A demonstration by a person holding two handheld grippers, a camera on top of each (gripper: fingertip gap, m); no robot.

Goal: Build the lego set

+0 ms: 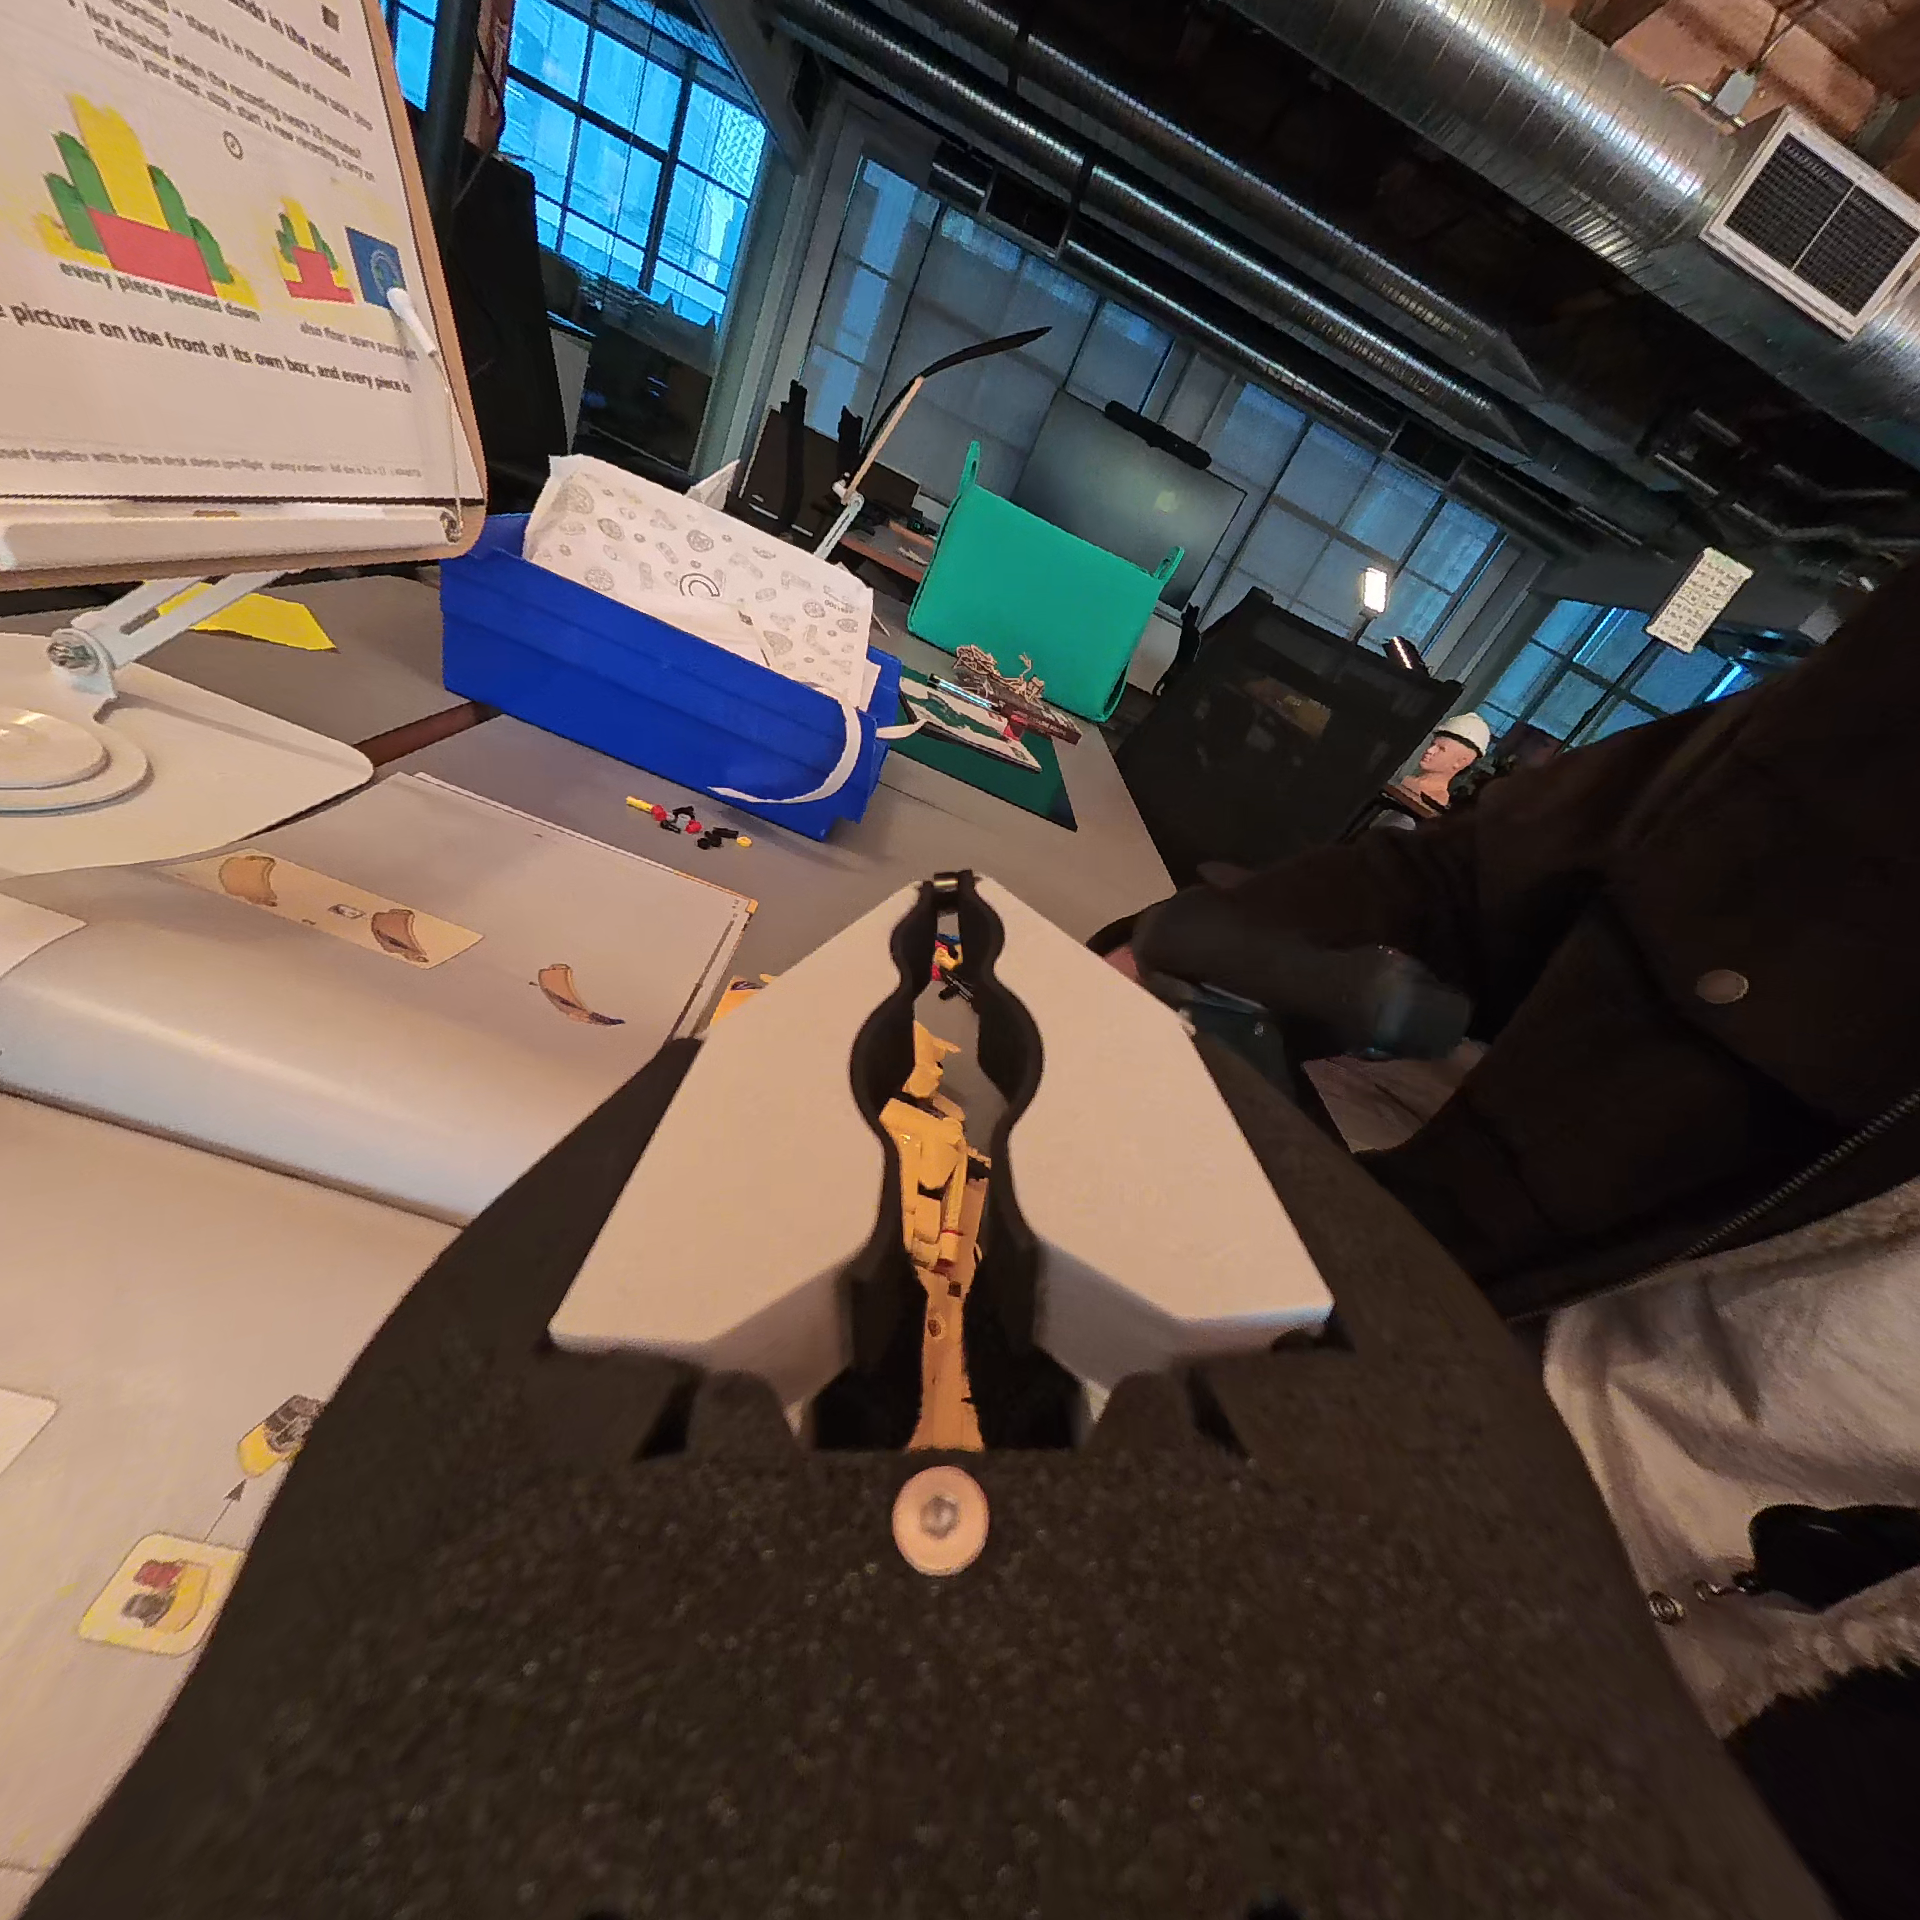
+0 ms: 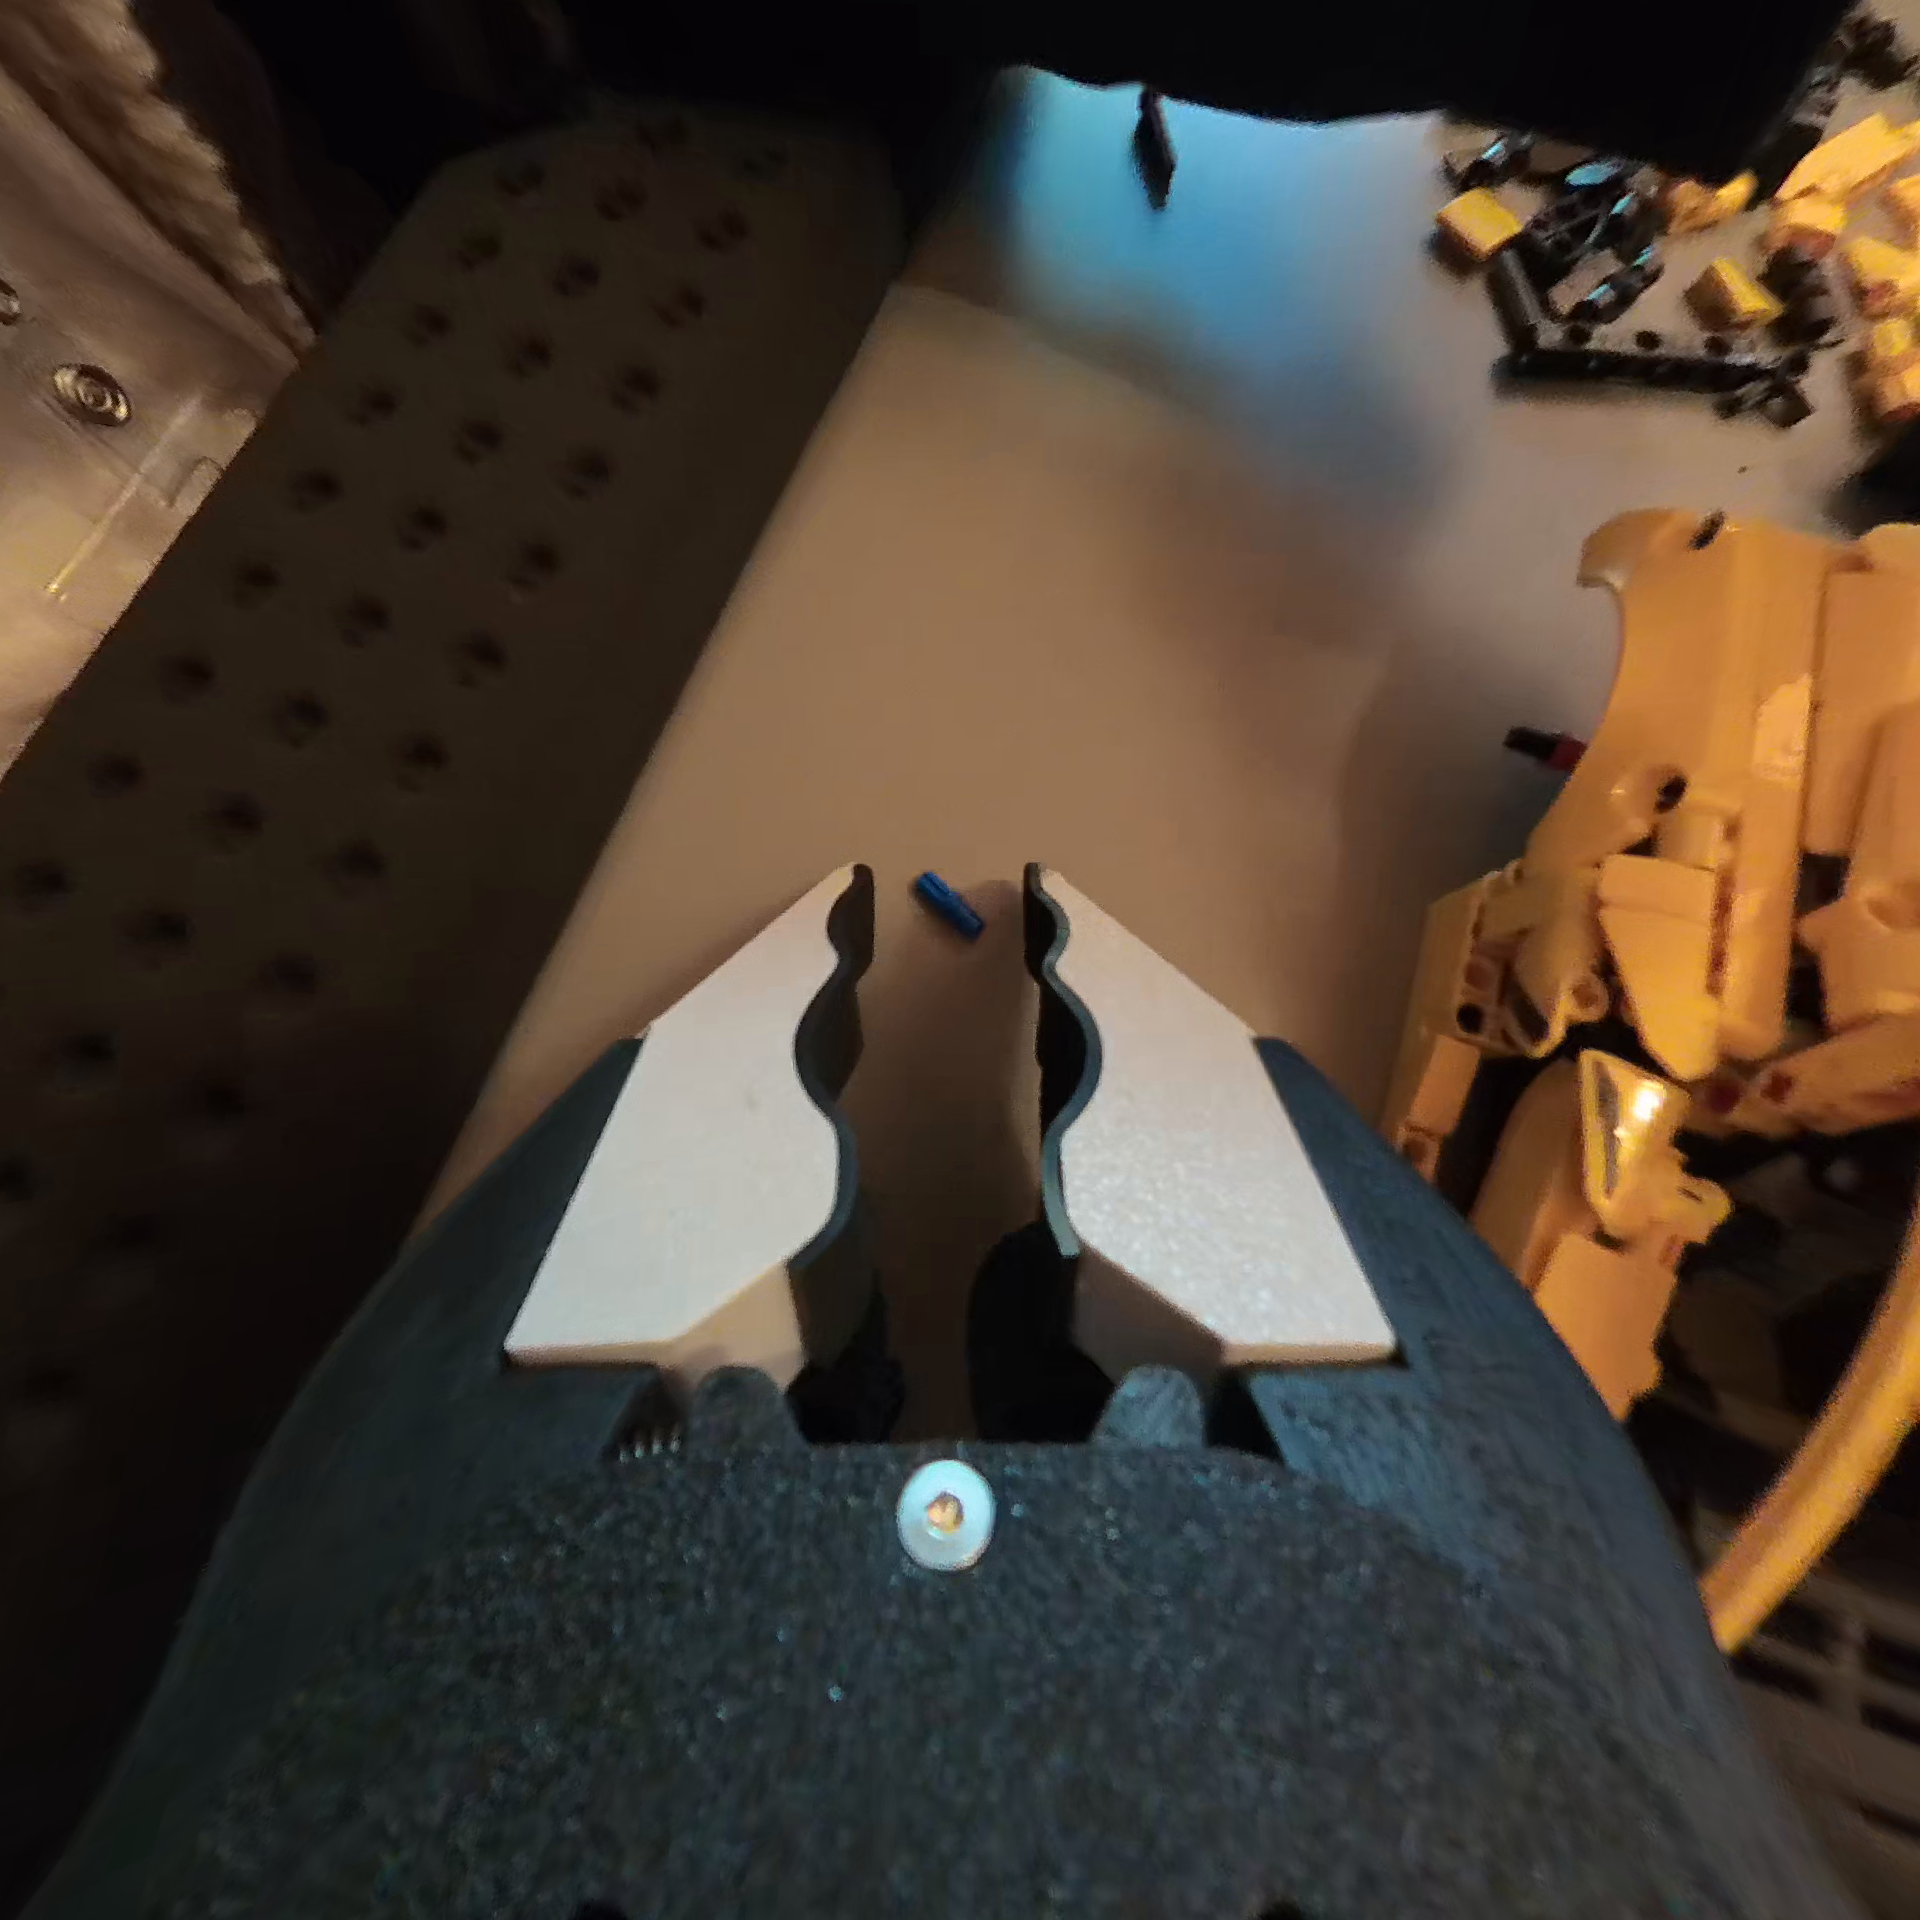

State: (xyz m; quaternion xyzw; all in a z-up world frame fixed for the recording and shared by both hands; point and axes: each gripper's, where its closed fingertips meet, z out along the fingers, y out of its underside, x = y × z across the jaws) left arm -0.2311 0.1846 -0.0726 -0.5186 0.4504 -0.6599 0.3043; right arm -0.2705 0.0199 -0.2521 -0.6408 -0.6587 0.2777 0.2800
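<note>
Blue pin (image 2: 948,904), lying on the table (image 2: 1039,623) at frame centre of the right wrist view, just ahead of and between the tips of the right gripper (image 2: 945,883), whose fingers stand moderately apart and hold nothing. Yellow model (image 2: 1662,935), partly built, at right edge; loose parts (image 2: 1662,260) at upper right.

In the left wrist view the left gripper (image 1: 948,888) is closed at its tips upon a small dark piece (image 1: 948,883), raised above the table and pointing toward the blue bin (image 1: 644,675) at mid-left.

Likely risk: the pin is small and round and may roll or tip out as the fingers close unevenly. The right gripper tilts down.
</note>
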